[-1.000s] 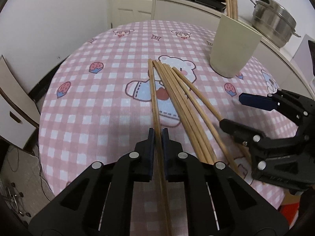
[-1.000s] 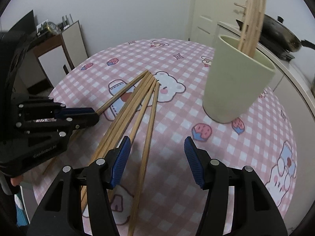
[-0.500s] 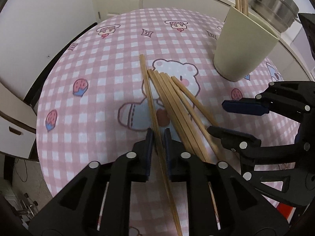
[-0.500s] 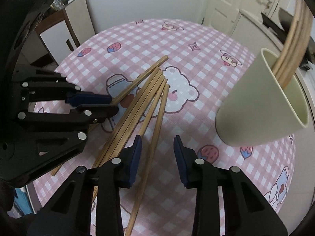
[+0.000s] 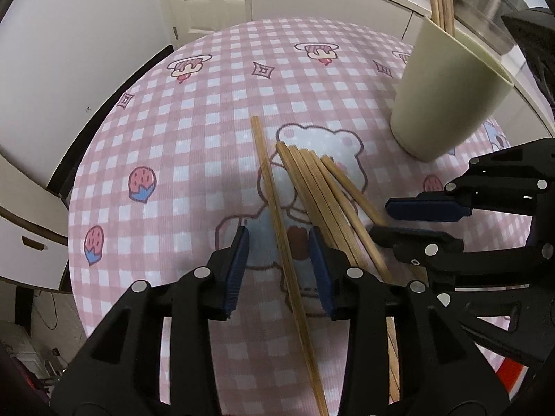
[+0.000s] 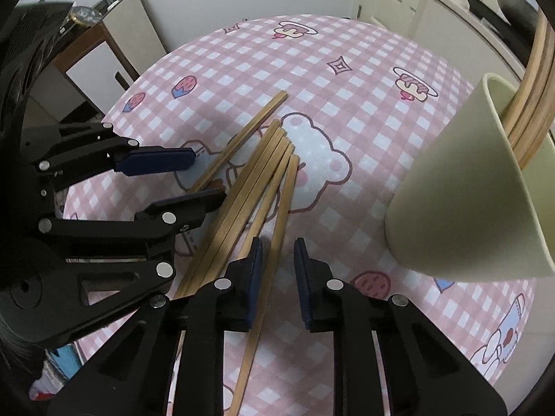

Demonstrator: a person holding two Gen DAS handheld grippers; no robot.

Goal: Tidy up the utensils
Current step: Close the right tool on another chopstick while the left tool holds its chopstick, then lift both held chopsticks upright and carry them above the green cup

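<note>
Round worktop (image 5: 166,145) under a pink checked cloth with bear and strawberry prints.

Far left, off the worktop: a white cabinet (image 5: 24,228) low against the wall.

Left hand-held gripper (image 5: 279,263): pointed steeply down at the cloth, jaws opening. One lone chopstick (image 5: 274,201) lies on the cloth between the blue pads; a clear gap shows on each side of it, so the pads are not pressing on it. This stick sits just left of the others, its far tip reaching further up the cloth than theirs.

Centre: a bundle of chopsticks (image 5: 312,187) lying flat across the bear print, side by side and touching, fanning slightly toward the near edge.

Right hand-held gripper (image 6: 277,270): also angled steeply down, jaws closing. The rightmost chopstick (image 6: 277,228) of the fan runs between its pads, close against the left pad; a gap shows on the right side, so no firm grip can be seen. In the left wrist view this gripper (image 5: 399,222) sits at the right edge of the bundle.

Right: a pale green cup (image 5: 447,97) upright on the cloth, apart from the loose sticks, with several chopsticks (image 6: 534,104) standing inside, leaning on the rim. Behind it, a steel pot (image 5: 485,7) on a white counter.
</note>
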